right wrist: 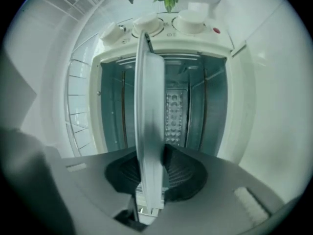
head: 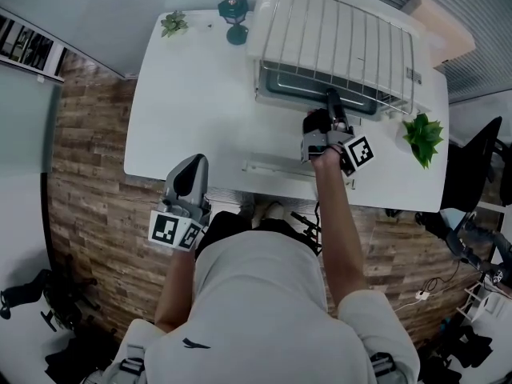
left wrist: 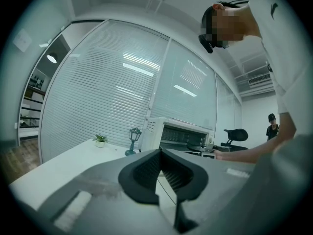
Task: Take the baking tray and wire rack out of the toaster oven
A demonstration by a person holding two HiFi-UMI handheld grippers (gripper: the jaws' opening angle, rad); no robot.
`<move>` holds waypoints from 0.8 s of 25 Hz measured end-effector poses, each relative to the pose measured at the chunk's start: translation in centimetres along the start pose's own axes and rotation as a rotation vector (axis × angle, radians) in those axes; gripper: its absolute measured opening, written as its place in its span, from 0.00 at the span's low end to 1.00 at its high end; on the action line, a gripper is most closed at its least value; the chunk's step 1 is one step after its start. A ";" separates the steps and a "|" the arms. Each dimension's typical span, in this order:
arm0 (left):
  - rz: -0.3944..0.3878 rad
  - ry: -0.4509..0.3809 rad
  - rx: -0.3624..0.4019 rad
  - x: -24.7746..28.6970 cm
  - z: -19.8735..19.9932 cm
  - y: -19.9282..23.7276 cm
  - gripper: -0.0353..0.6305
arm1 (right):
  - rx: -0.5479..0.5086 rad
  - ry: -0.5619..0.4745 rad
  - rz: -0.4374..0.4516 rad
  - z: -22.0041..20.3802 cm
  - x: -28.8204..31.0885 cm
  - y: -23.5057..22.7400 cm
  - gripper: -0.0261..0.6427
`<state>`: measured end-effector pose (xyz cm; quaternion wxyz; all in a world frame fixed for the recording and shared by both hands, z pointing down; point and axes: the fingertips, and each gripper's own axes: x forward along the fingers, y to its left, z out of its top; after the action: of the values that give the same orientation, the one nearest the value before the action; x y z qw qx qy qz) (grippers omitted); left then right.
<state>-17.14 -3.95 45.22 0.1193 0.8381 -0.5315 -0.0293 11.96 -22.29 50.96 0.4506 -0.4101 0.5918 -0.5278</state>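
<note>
no readable text, brand or number; square coded markers on left cube (head: 174, 230), right cube (head: 358, 152)

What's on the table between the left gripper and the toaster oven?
Nothing: the head view shows only bare white table between the left gripper and the toaster oven.

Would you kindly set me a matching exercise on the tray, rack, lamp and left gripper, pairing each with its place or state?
Things:
1. tray
2. rack
3. lamp
4. left gripper

Places or states:
A. lying on top of the oven
B. shut and empty, at the table's near edge
C. clamped in the right gripper
D. standing on the table beside the oven

Pairs: 1-C, 2-A, 3-D, 4-B
</note>
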 end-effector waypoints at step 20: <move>-0.003 -0.010 0.002 -4.2 -0.6 -2.3 0.06 | 0.011 0.088 -0.028 -3.4 -11.9 1.8 0.17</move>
<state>-16.80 0.86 44.95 0.1157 0.8389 -0.5308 -0.0332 11.77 -9.79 50.48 0.4191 -0.3920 0.6024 -0.5549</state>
